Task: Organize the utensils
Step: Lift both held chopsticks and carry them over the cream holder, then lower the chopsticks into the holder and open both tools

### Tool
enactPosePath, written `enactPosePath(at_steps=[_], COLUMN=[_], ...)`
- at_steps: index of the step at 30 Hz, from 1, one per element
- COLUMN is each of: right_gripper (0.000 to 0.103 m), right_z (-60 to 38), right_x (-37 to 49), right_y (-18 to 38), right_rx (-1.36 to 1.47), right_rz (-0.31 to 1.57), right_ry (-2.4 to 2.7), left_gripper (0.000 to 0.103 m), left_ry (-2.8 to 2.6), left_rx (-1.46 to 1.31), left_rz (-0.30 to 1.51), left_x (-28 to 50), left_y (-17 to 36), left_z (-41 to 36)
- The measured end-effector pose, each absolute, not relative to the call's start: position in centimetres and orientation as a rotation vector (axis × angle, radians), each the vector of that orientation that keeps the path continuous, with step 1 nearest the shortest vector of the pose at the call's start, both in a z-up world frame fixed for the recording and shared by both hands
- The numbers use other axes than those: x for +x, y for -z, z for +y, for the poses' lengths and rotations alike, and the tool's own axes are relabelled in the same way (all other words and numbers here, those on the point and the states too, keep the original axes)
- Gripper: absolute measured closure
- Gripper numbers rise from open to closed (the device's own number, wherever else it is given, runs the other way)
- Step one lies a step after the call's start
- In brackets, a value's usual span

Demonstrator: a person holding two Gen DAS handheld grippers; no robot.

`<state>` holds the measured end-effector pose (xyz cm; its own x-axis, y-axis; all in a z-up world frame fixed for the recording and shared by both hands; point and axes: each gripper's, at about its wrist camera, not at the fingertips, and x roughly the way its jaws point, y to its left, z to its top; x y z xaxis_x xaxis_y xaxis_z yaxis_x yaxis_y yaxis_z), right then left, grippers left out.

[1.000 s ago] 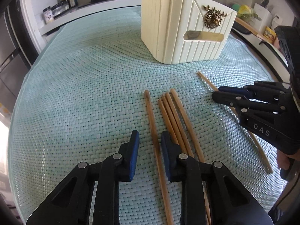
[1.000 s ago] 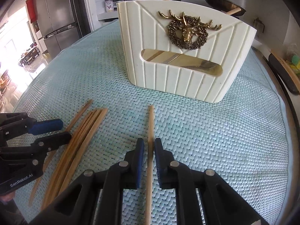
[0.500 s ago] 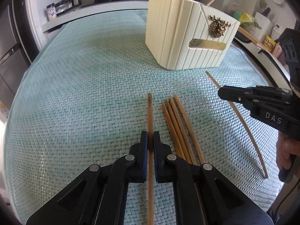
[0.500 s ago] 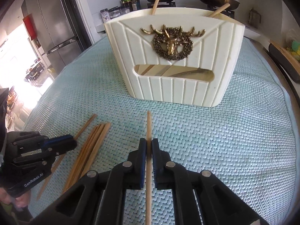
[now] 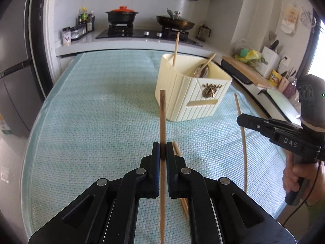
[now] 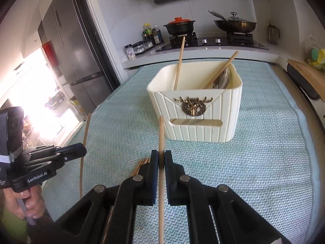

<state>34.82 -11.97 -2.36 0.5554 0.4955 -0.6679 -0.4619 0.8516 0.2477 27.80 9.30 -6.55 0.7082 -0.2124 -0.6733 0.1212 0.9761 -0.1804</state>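
My left gripper (image 5: 162, 152) is shut on a wooden chopstick (image 5: 162, 118), held above the teal woven mat (image 5: 81, 122) with its tip towards the cream utensil holder (image 5: 182, 101). My right gripper (image 6: 161, 160) is shut on a second chopstick (image 6: 161, 138), in front of the holder (image 6: 203, 126) with the brass deer emblem. Each view shows the other gripper from the side: the right gripper (image 5: 243, 120) with its chopstick (image 5: 244, 152), the left gripper (image 6: 81, 152) with its chopstick (image 6: 87, 134). The holder contains two chopsticks and a metal spoon (image 6: 223, 79). Several loose chopsticks (image 6: 142, 164) lie on the mat.
Beyond the mat runs a kitchen counter with a stove (image 6: 203, 40), a black pot with a red lid (image 6: 179, 26) and a pan (image 6: 233, 24). A grey fridge (image 6: 71, 50) stands at the left. A wooden board (image 5: 243, 71) lies at the right edge.
Both grippers closed on a chopstick each and then lifted them off the mat. Both views have tilted up, so the holder's inside and the kitchen now show.
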Motion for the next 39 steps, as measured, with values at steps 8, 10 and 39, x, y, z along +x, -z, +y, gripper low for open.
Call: enactPosePath(at_steps=[8, 10, 39], right_gripper=[0.097, 0.097, 0.097], right_z=[-12.7, -12.8, -13.9], right_x=[30.9, 30.2, 30.1], right_y=[-1.8, -2.7, -10.0], right_rx=[0.045, 0.035, -0.014], right_rz=[0.674, 0.645, 0.455], right_ry=[-0.584, -0.579, -0.532], left_gripper=[0.099, 0.099, 0.099], left_ry=[0.204, 0.21, 0.27], left_rx=[-0.173, -0.183, -0.202], left_rz=[0.665, 0.648, 0.54], left_x=[25.4, 25.0, 28.0], left_y=[3.0, 2.3, -4.4], left_z=[10.6, 10.7, 9.3])
